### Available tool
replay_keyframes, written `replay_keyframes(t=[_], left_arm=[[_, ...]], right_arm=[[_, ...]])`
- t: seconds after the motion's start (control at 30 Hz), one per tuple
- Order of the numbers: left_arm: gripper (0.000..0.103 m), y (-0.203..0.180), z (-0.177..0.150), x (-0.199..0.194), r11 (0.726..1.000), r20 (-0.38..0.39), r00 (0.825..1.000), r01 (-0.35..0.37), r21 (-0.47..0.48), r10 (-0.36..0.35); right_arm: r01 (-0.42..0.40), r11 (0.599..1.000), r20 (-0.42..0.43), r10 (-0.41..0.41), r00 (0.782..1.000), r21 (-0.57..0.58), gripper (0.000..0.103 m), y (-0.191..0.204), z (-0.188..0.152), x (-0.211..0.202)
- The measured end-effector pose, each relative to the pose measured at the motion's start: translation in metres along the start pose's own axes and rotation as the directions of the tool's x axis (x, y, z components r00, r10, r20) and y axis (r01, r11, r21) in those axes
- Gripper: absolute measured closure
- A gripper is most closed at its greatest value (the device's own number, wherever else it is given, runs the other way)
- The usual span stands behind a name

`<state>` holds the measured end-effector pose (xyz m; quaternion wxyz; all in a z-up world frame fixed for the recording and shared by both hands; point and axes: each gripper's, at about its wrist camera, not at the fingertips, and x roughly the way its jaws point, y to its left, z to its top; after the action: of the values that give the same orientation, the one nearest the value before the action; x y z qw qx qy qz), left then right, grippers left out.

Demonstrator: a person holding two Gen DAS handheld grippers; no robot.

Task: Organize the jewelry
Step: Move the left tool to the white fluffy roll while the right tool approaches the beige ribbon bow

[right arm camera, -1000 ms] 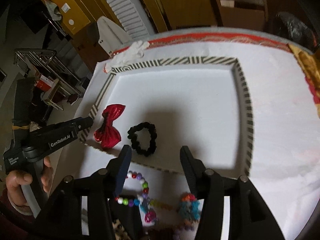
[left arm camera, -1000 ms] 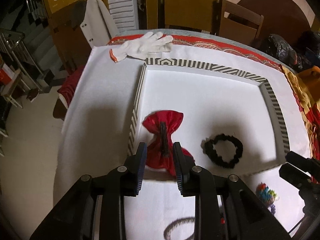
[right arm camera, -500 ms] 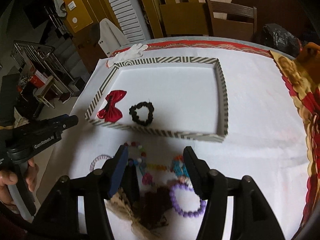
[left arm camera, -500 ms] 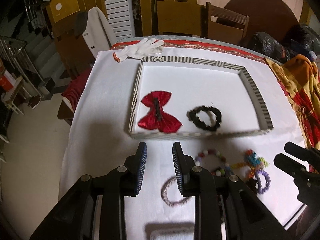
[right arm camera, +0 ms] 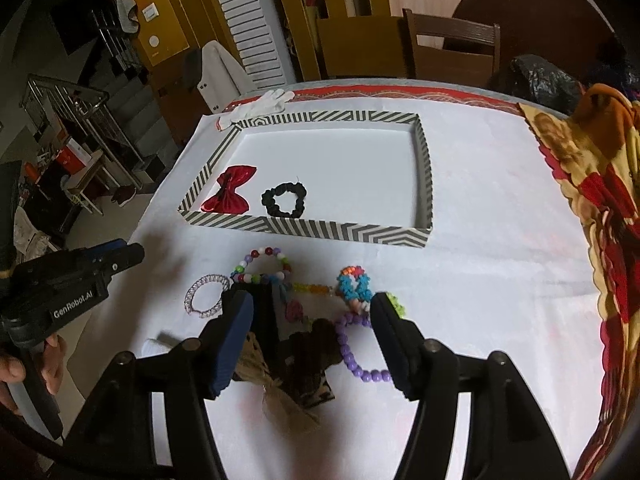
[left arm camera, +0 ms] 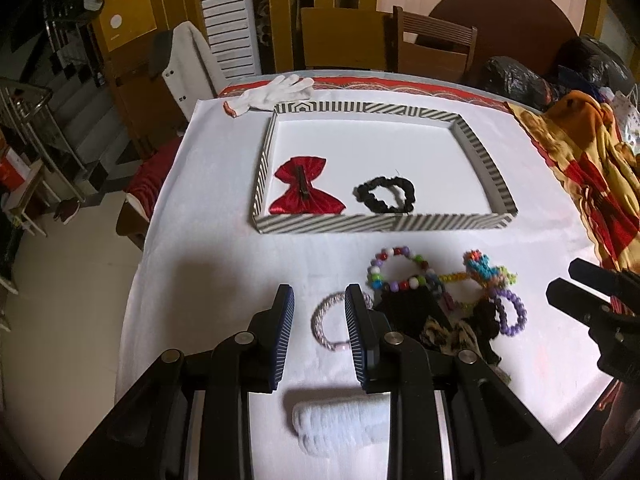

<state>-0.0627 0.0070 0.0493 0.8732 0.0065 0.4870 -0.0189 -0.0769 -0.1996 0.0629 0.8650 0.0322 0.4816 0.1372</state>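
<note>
Closest to the left camera there's a rolled white towel (left arm camera: 340, 420) lying on the table right under the left gripper (left arm camera: 320, 320), whose jaws are spread apart with nothing between them, hanging over a silvery clear-bead bracelet (left arm camera: 326, 322). Just right of that is the jewelry pile: a leopard-print fabric piece (right arm camera: 280, 384) and a dark scrunchie (right arm camera: 316, 344) sit nearest, a purple bead bracelet (right arm camera: 356, 360) is beside them, and a multicolored bead bracelet (right arm camera: 262, 266) plus a blue and orange beaded charm (right arm camera: 354, 286) lie on the far edge of the heap. The right gripper (right arm camera: 312, 320) is wide open too, not holding anything, with its fingers straddling that pile from above. All of this is on a white tablecloth (right arm camera: 480, 280). A bit further back is the striped tray (left arm camera: 380, 222), black and white zigzag walls, white floor. Inside it, in the near left corner, there's a red bow clip (left arm camera: 306, 192) lying with its clip side up, and just to the right of it a black scrunchie (left arm camera: 386, 194), the two apart from each other. The rest of the tray floor is bare. Behind the tray's far left corner a white glove (left arm camera: 272, 94) lies on the table edge. Past the table there are wooden chairs (right arm camera: 452, 52) and a white jacket (left arm camera: 188, 64) hung on something at the left.
</note>
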Motion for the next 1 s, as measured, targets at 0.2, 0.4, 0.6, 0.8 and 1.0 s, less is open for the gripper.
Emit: replay_keyframes(t=[0.2,0.4,0.6,0.8,1.0], left_arm=[[0.082,-0.001,-0.013,-0.007,1.000,0.003,1.000,0.001,0.008,-0.001],[0.082,-0.002,-0.022,-0.011,1.000,0.002,1.000,0.004,0.016,-0.004],[0.082,0.001,-0.030,-0.014,1.000,-0.004,1.000,0.004,0.026,-0.004],[0.082,0.023,-0.035,-0.012,0.997,-0.058,0.995,0.073,-0.037,-0.075],[0.082,0.041,-0.045,-0.005,0.990,-0.102,0.988,0.108,-0.090,-0.117]], right_arm=[[0.006,1.000,-0.004,-0.006,1.000,-0.006,0.036,0.001,-0.011,-0.007],[0.003,1.000,-0.013,-0.003,1.000,0.002,0.036,0.001,-0.024,-0.010],[0.001,1.000,-0.028,-0.001,1.000,-0.003,0.036,0.003,-0.036,-0.011],[-0.008,1.000,-0.038,0.007,0.999,-0.002,0.036,0.002,-0.045,-0.012],[-0.033,0.999,-0.058,0.033,0.998,0.001,0.036,0.000,-0.056,-0.005]])
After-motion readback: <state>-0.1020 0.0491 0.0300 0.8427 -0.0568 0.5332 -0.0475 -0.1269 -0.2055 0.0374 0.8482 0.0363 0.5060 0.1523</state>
